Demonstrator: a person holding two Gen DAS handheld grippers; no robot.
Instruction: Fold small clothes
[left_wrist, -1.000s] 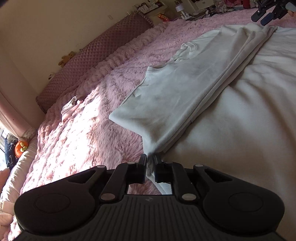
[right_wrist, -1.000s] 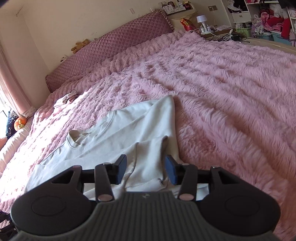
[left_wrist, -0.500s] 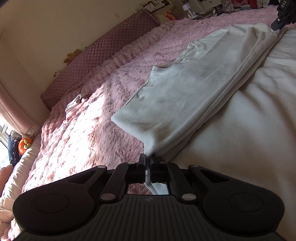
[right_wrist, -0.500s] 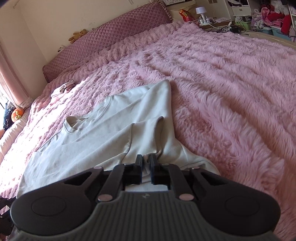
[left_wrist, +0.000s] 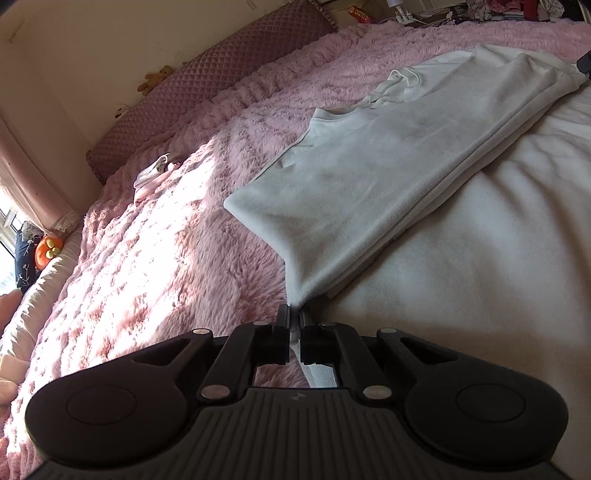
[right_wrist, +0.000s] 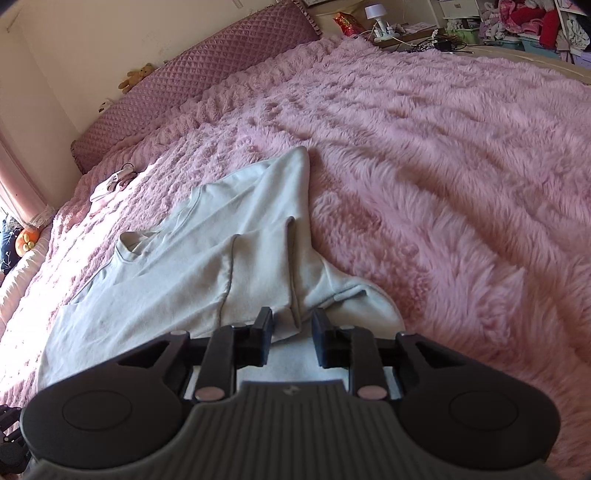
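The left tongs (left_wrist: 294, 317) pinch a corner of the pale shirt (left_wrist: 373, 177) lying half-folded lengthwise on the pink bed (left_wrist: 155, 258), the right tongs (right_wrist: 291, 325) gape over its bunched edge: crosswise folds likely remain.

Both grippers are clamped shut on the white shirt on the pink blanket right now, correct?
Not quite. The left gripper is shut on the white shirt, but the right wrist view shows the right gripper with its jaws apart, straddling the shirt's edge rather than clamping it. The shirt does lie on the pink blanket.
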